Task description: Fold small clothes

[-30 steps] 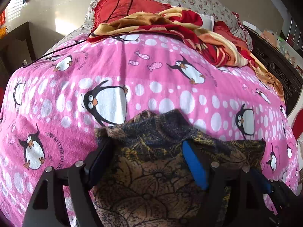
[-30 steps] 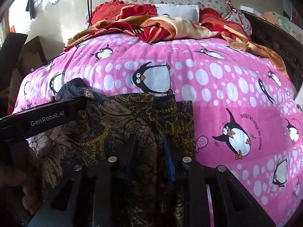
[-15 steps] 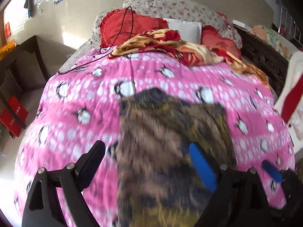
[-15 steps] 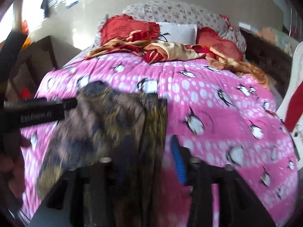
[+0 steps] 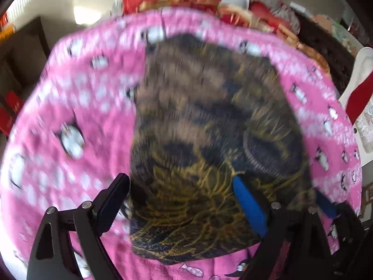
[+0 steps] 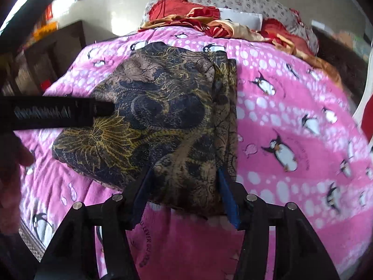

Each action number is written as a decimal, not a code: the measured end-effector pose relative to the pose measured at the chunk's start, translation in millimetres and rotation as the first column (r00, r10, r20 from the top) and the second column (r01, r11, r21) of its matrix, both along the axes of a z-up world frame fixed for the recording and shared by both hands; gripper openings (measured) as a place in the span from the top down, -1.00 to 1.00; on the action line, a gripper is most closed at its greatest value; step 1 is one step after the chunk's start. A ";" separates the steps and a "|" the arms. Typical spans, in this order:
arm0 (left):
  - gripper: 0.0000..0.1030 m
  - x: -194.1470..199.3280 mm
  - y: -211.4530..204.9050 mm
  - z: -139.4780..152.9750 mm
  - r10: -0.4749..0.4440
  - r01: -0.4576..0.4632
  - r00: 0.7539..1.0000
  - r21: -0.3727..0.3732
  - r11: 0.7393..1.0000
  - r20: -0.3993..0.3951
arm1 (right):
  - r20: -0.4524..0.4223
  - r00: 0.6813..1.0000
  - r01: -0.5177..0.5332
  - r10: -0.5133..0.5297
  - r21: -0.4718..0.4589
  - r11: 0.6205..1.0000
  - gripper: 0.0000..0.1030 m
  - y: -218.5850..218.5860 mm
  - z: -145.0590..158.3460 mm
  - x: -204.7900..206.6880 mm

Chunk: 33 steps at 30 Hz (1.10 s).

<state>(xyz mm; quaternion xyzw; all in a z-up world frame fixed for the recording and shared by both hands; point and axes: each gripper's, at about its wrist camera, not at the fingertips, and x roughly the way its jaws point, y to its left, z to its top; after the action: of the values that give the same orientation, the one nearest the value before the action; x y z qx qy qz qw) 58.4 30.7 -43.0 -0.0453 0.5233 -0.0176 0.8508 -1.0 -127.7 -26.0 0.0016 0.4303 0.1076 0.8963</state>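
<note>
A dark brown and black garment (image 5: 205, 121) with gold flower print lies flat on the pink penguin blanket (image 5: 77, 107), its near hem close to both grippers. My left gripper (image 5: 179, 200) is open and empty, its fingers spread over the near hem. My right gripper (image 6: 184, 191) is open and empty, its blue pads either side of the garment's near right corner (image 6: 186, 182). The garment also shows in the right wrist view (image 6: 163, 107), with a folded strip along its right edge. The left gripper's body (image 6: 56, 112) shows at left in the right wrist view.
A crumpled red and gold cloth (image 6: 209, 25) and floral pillows (image 6: 233, 0) lie at the bed's far end. A dark wooden headboard edge (image 5: 326, 51) runs along the right side. A white chair with red cloth (image 5: 359, 88) stands right of the bed.
Both grippers have opened and let go of the garment, which now lies spread on the blanket. Both have drawn back towards the near hem.
</note>
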 end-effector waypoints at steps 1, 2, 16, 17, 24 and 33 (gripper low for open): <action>-0.94 -1.3 5.0 -6.1 0.017 -0.017 1.000 -0.038 0.999 0.001 | -0.007 1.000 0.012 -0.012 0.014 1.000 -0.47 -3.2 -2.2 0.6; -0.99 -2.5 8.9 -9.0 0.033 -0.032 0.999 -0.058 0.998 0.004 | -0.025 0.999 0.022 -0.021 0.051 0.998 -0.50 -8.5 -5.9 1.5; -0.99 -12.3 12.0 -15.5 0.041 -0.036 0.998 -0.108 0.994 0.040 | 0.000 1.000 0.030 -0.031 0.147 0.989 -0.65 -18.1 -15.5 -6.6; -0.99 -12.3 14.3 -16.0 0.039 -0.035 0.999 -0.112 0.993 0.036 | 0.000 1.000 0.030 -0.030 0.146 0.989 -0.65 -18.6 -15.4 -5.8; -0.99 -6.5 17.5 -15.4 0.034 -0.027 0.998 -0.134 0.991 0.046 | 0.003 0.999 0.049 -0.050 0.180 0.982 -0.65 -23.1 -17.5 -6.6; -0.99 -14.2 19.1 -16.1 0.058 -0.047 0.996 -0.154 0.987 0.067 | 0.011 0.999 0.047 -0.049 0.159 0.986 -0.67 -20.2 -18.9 -7.0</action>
<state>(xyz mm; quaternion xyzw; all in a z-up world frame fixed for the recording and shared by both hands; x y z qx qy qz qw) 44.2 49.8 -59.1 -0.1235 0.4884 -0.0366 0.8630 -8.0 -147.9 -44.9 0.0826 0.4136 0.1198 0.8987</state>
